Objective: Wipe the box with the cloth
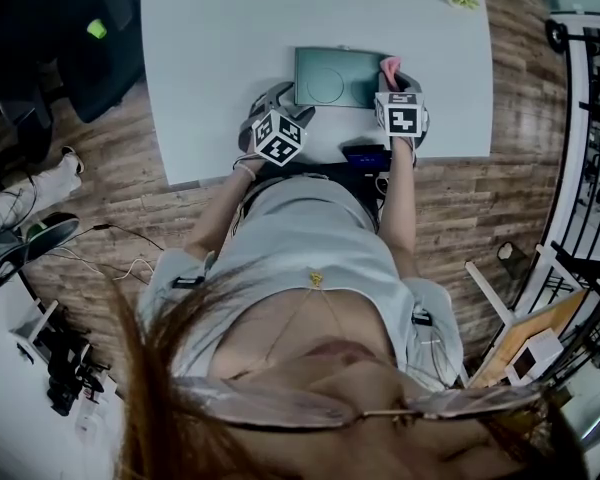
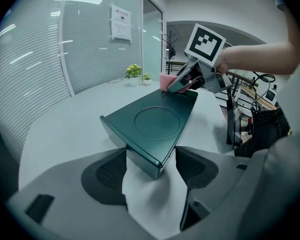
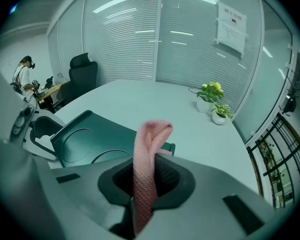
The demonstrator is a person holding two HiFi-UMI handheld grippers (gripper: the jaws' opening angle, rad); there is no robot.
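Head view from overhead; both gripper views close on box (image 2: 155,126)

left tool (image 2: 151,156) jaws apart, box (image 2: 155,121) corner between them on bench (image 2: 80,119); right tool (image 2: 176,86) holds pink cloth (image 2: 165,80) at box's far end, 1 o'clock.

Box (image 1: 335,76) on table (image 1: 210,78) near front edge; cloth (image 1: 390,66) seemingly atop its right end.

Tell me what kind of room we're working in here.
Most likely an office meeting room. There is a large pale table, glass walls lined with blinds, a black office chair at the table's edge, and small potted plants on the table.
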